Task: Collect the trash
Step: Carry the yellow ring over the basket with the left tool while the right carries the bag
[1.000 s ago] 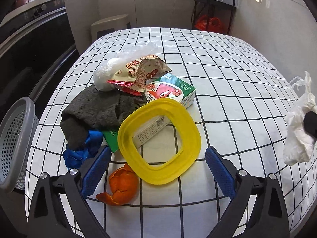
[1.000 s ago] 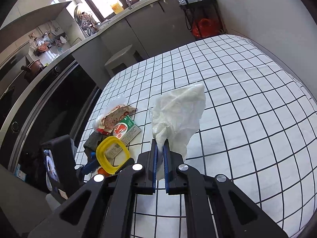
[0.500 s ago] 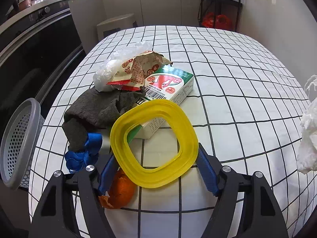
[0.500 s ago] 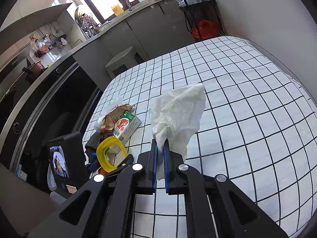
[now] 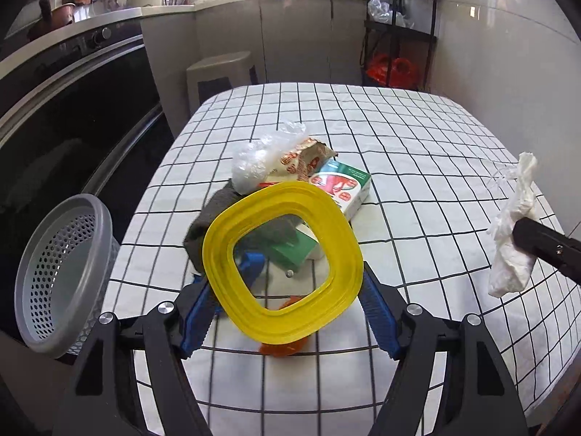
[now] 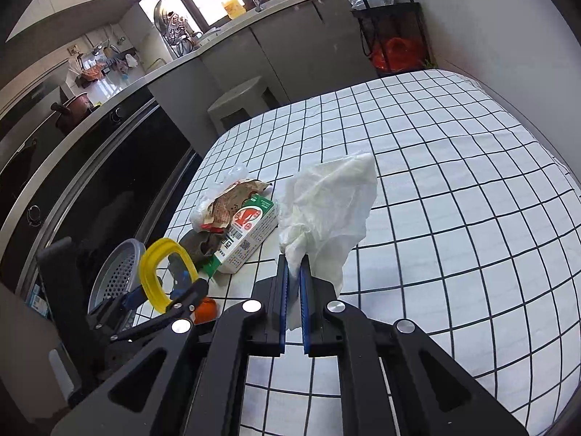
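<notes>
My left gripper [image 5: 285,278] is shut on a yellow ring-shaped lid [image 5: 218,254], its blue pads pressing the two sides. The lid hangs tilted above the table, over the trash pile. That pile holds a green and white carton [image 5: 345,185], a snack wrapper [image 5: 305,160], a clear plastic bag [image 5: 254,160], a dark grey cloth [image 5: 218,203], a blue scrap [image 5: 250,261] and orange peel [image 5: 287,348]. My right gripper [image 6: 294,265] is shut on a crumpled white tissue [image 6: 326,200], held above the table to the right of the pile.
A grey perforated basket [image 5: 61,265] stands off the table's left edge, beside my left gripper. The table [image 5: 417,167] wears a white cloth with black grid lines. A dark oven front and kitchen counter run along the left, and a stool stands beyond the far edge.
My left gripper closed on the yellow lid and lifted it off the table, tilting it up. The right gripper kept its hold on the tissue and barely shifted.
</notes>
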`<state>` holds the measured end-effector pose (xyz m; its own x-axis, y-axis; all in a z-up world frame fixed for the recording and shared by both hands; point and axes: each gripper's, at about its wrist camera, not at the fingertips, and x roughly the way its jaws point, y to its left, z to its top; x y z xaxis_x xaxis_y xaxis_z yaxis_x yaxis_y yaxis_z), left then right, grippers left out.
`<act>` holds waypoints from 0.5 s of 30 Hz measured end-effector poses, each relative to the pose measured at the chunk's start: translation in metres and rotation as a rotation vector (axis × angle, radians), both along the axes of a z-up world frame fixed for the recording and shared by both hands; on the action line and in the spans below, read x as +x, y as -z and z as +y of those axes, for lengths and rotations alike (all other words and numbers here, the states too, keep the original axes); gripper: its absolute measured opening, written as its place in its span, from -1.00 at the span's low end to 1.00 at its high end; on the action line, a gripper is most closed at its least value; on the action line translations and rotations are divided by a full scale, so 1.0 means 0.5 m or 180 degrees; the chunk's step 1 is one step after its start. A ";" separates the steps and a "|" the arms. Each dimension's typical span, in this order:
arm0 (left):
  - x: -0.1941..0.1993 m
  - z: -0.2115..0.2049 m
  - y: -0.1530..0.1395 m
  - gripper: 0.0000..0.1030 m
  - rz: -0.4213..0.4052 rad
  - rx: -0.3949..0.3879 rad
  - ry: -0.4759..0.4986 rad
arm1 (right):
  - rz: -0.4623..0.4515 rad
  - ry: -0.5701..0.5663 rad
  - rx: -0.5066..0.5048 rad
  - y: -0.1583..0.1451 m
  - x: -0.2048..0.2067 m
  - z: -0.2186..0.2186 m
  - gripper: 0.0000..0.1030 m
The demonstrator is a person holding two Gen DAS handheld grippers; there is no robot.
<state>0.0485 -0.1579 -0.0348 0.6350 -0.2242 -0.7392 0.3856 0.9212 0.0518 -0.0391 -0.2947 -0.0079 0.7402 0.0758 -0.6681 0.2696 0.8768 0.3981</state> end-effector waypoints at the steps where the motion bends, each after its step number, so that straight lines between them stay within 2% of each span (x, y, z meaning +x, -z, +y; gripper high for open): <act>1: 0.001 0.014 -0.010 0.37 -0.0025 -0.0007 -0.0010 | -0.0002 -0.0031 -0.0010 0.000 0.005 0.009 -0.88; 9: 0.027 0.163 -0.070 0.37 -0.0215 0.0020 -0.0179 | -0.0026 -0.0303 -0.0046 -0.003 0.064 0.108 -0.88; 15: 0.068 0.274 -0.071 0.37 -0.0273 0.0086 -0.0326 | 0.0009 -0.0607 -0.0120 0.004 0.118 0.206 -0.88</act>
